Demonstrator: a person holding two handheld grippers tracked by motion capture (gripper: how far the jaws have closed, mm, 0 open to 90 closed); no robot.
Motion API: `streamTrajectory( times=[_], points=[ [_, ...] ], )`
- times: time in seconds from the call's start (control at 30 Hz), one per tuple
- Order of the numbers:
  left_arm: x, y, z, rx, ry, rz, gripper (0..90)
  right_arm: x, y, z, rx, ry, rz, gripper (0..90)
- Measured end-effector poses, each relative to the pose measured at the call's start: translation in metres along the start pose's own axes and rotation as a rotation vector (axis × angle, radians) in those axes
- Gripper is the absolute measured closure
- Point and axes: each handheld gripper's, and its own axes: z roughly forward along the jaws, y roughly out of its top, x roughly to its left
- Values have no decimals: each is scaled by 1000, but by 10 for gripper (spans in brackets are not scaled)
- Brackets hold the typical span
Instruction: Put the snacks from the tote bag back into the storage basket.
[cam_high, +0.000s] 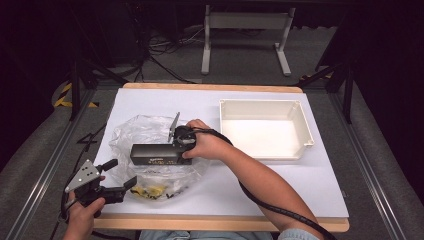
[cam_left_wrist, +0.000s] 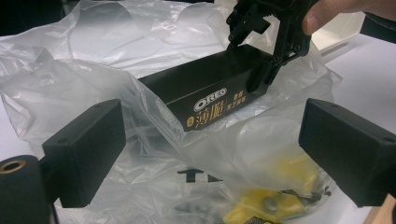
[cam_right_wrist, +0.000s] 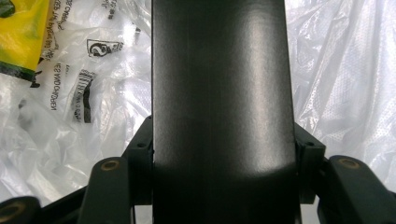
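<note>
box's far end (cam_right_wrist: 219, 28) cut off, yellow packet (cam_left_wrist: 261, 205) — blurred under bag (cam_left_wrist: 93, 79)

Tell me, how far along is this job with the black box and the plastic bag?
Done: the right gripper has clamped one end of the black Oreo box, which lies half inside the clear plastic bag. In hand: that grip; the left gripper waits open at the bag's near edge. Left, probably: pulling the box free. The white tray sits empty.

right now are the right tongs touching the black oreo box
Touching. The right gripper view shows the right tongs pressed flat against both sides of the black Oreo box, no gap on either side.
</note>
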Motion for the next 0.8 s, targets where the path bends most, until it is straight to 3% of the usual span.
streamTrajectory(
  times=[0.4, 0.8],
  points=[
    [0, 0, 0, -1, 2, 0, 83, 2, 3, -22, -15, -7, -18, 432],
    [0, 0, 1, -2, 3, 0, 83, 5, 4, -56, -42, -19, -35, 432]
  ],
)
